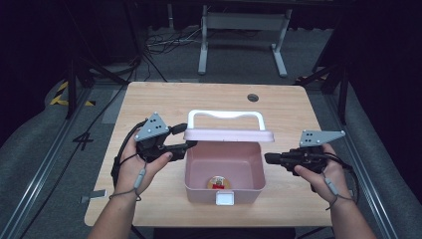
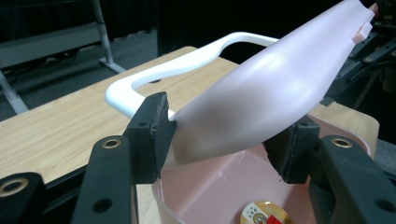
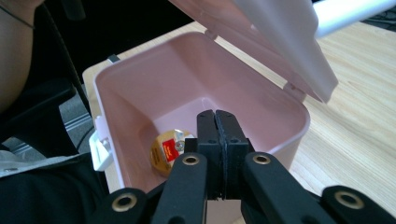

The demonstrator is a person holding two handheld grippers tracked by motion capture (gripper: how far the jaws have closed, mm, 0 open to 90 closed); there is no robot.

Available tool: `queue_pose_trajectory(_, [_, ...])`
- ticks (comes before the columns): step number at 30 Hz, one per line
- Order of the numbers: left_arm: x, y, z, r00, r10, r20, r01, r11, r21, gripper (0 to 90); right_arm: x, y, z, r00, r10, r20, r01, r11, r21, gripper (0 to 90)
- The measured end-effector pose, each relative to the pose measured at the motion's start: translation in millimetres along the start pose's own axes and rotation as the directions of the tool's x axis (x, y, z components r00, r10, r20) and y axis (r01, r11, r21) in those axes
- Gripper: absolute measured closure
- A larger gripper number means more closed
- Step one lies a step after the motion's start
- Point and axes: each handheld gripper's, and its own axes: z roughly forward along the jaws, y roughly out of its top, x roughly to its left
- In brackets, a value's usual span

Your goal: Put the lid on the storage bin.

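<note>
Lid [image 2: 261,93] between left claw [image 2: 229,140] pads, contact unclear; right claw [image 3: 216,140] closed empty; round item [image 3: 167,151] part-hidden.

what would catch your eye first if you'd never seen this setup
The pink box in the middle of the wooden table, its lid raised with the white handle on top. The left gripper has the lid's left edge between its jaws, while the right gripper waits shut beside the box's right wall. Inside, a small round gold and red thing lies on the bottom.
</note>
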Motion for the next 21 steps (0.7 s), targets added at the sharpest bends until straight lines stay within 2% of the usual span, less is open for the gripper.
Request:
queue_pose_trajectory(5, [1.0,-3.4,-0.1,0.9998,-0.013,0.015,0.012,0.9992,0.037,43.2,2.8,3.8,-2.1,0.9998,-0.001,-0.021,0.001,0.999,-0.046,90.0])
queue_pose_trajectory(8, [0.8,-7.7,-0.5,0.9996,-0.015,0.022,0.013,0.9966,0.081,41.1,1.3,6.1,-2.0,0.9996,0.000,-0.029,-0.002,0.998,-0.063,90.0])
queue_pose_trajectory(11, [0.4,-11.8,-2.9,0.9999,0.000,0.010,-0.001,0.9937,0.112,40.3,-1.1,8.2,-1.0,0.9996,0.000,-0.029,-0.002,0.997,-0.071,90.0])
queue_pose_trajectory(15, [2.5,-17.6,-9.0,1.0000,-0.004,-0.006,0.005,0.9911,0.133,40.6,-2.6,12.0,1.3,0.9993,-0.010,-0.036,0.007,0.998,-0.060,90.0])
queue_pose_trajectory(21, [9.0,-20.7,-16.9,0.9997,-0.013,-0.021,0.016,0.9905,0.137,38.9,-3.3,14.1,3.0,0.9990,-0.017,-0.041,0.015,0.998,-0.056,90.0])
